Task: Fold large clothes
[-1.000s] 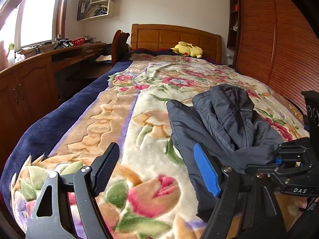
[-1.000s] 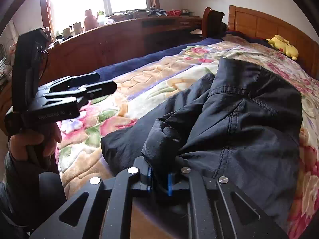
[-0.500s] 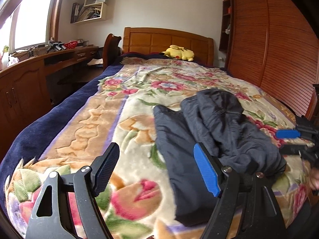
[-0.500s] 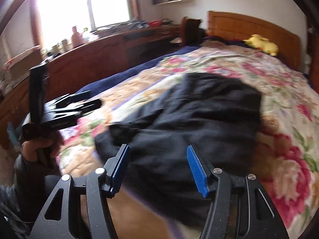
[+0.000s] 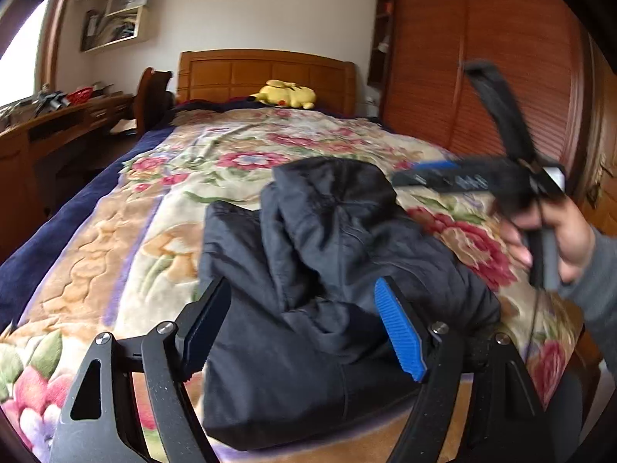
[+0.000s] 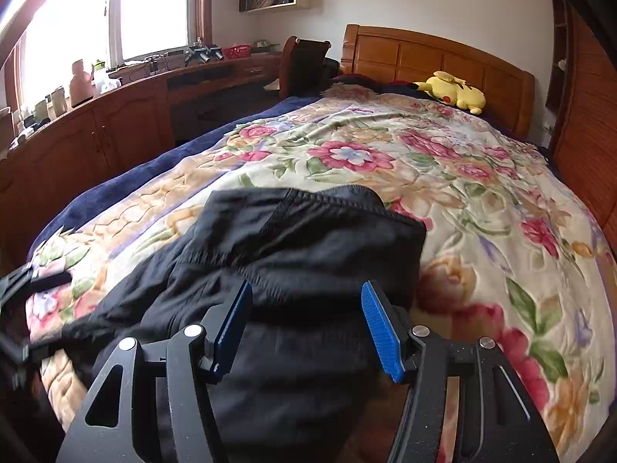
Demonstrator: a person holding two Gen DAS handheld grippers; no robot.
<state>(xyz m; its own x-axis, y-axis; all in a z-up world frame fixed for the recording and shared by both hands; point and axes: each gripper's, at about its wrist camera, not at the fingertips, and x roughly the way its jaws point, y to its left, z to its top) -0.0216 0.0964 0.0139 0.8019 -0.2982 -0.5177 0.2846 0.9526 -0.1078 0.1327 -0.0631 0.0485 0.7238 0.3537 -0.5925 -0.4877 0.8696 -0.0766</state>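
dark folded jacket (image 5: 308, 270) lies bunched on the floral bed (image 6: 482, 212); left gripper (image 5: 304, 328) and right gripper (image 6: 306, 328) hover over it, fingers spread, holding nothing.

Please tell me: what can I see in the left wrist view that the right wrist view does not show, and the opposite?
Only the left wrist view shows the person's right hand holding the right gripper raised over the bed, and the slatted wardrobe doors. Only the right wrist view shows the bright window and the bottles and cups on the counter below it. Both show the dark garment bunched on the floral blanket, the yellow plush toy by the headboard, and open fingers.
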